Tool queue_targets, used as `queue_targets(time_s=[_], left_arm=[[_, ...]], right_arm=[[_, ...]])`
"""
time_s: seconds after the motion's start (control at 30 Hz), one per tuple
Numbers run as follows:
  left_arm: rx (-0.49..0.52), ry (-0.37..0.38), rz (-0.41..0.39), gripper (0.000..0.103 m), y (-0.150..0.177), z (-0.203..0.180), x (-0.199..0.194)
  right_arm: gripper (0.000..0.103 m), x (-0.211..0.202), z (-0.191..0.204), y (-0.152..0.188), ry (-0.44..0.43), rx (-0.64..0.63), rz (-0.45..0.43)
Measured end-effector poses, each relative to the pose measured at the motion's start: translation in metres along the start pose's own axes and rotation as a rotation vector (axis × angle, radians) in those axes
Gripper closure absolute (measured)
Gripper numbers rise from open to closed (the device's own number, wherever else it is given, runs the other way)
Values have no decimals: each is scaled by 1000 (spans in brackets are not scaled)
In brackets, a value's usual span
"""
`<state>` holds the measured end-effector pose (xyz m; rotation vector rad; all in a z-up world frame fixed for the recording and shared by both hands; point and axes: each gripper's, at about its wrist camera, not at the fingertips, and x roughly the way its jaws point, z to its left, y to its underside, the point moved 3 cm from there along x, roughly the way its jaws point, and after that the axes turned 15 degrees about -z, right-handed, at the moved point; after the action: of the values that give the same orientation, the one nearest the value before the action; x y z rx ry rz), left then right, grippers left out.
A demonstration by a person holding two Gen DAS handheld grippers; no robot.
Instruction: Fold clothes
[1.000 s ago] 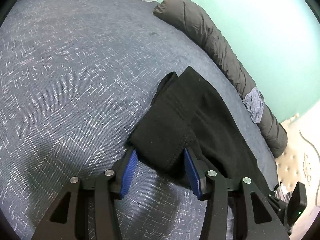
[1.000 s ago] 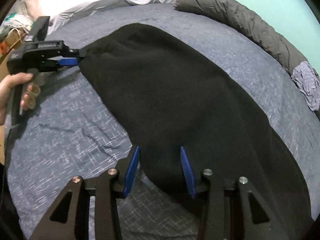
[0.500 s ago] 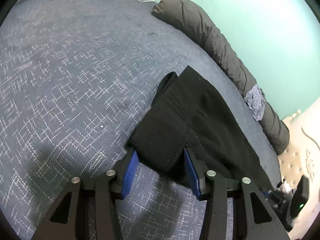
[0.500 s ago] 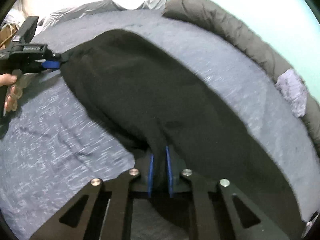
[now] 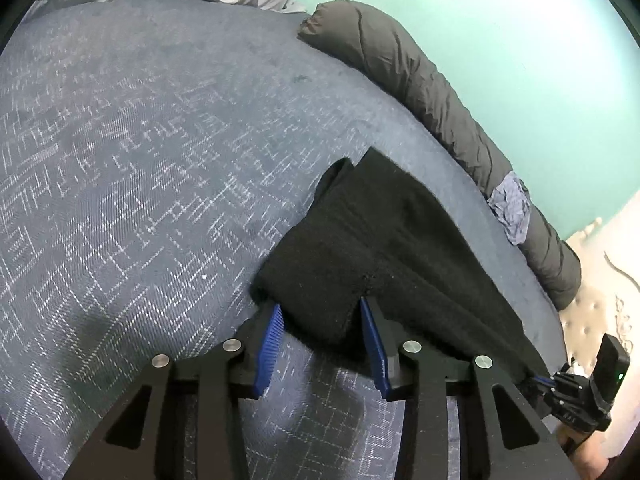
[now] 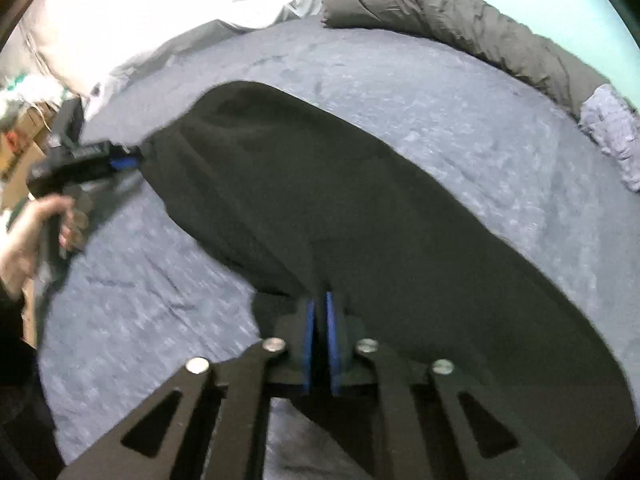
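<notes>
Black garment (image 6: 360, 216) lies across the blue-patterned bed (image 5: 140, 160), stretched betw. the two tongs. Right tongs (image 6: 318, 312) are pinched tight on a fold of the near hem, pads nearly meeting w/ cloth between. Left tongs (image 5: 320, 320) have just been narrowing; a thick cuff-like corner of the garment sits between the blue pads, which look to flank it rather than squeeze it, so no firm grip there yet.

Step in hand, as I judge it: secure both ends, then lift & carry one edge over. To do it well: let the left side finish pinching before any pull, else the corner slips out. Grab through all layers, not just the top one. Raise both ends evenly so the cloth stays taut and hem lines up w/ hem. Right view is blurred, so go slower.

Room: plenty of bare bed on the far side of the garment and towards the left end for laying the fold. Grey rolled duvet (image 5: 440, 92) runs along the wall side w/ a small bluish cloth (image 5: 512, 208) on it; keep the garment short of those. The bed's near edge is close to both grippers, so fold away from it.
</notes>
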<state>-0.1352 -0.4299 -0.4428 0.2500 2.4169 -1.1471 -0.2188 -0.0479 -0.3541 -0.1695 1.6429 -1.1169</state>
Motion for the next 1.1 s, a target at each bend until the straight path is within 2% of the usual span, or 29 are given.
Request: queue_targets(time_s=[0.1, 0.2, 0.27, 0.37, 0.6, 0.63, 0.7, 0.77, 0.83, 1.1], left_arm=[[5, -4, -27, 64, -5, -6, -2], [-11, 1, -26, 64, -6, -4, 0], [-13, 6, -24, 64, -6, -4, 0], [-15, 8, -28, 64, -6, -5, -1], [-13, 4, -38, 63, -7, -8, -4], [-14, 6, -38, 63, -7, -8, -4], [-12, 9, -39, 63, -7, -8, -5], [-13, 12, -39, 63, -7, -8, -6], [-15, 14, -39, 63, -7, -8, -7], [-14, 19, -39, 63, -7, -8, -7]], right_arm=[[103, -5, -19, 13, 101, 7, 23], [103, -20, -31, 22, 134, 83, -9], [103, -33, -27, 25, 125, 106, -36], [103, -50, -8, 28, 59, 161, -82], [98, -32, 46, 41, -29, 172, -50], [97, -25, 50, 44, -28, 175, -42], [86, -10, 55, 47, -17, 186, -26], [64, 0, 57, 48, -8, 214, -27], [58, 8, 58, 48, 7, 236, -36], [60, 22, 48, 38, 94, 272, -117]])
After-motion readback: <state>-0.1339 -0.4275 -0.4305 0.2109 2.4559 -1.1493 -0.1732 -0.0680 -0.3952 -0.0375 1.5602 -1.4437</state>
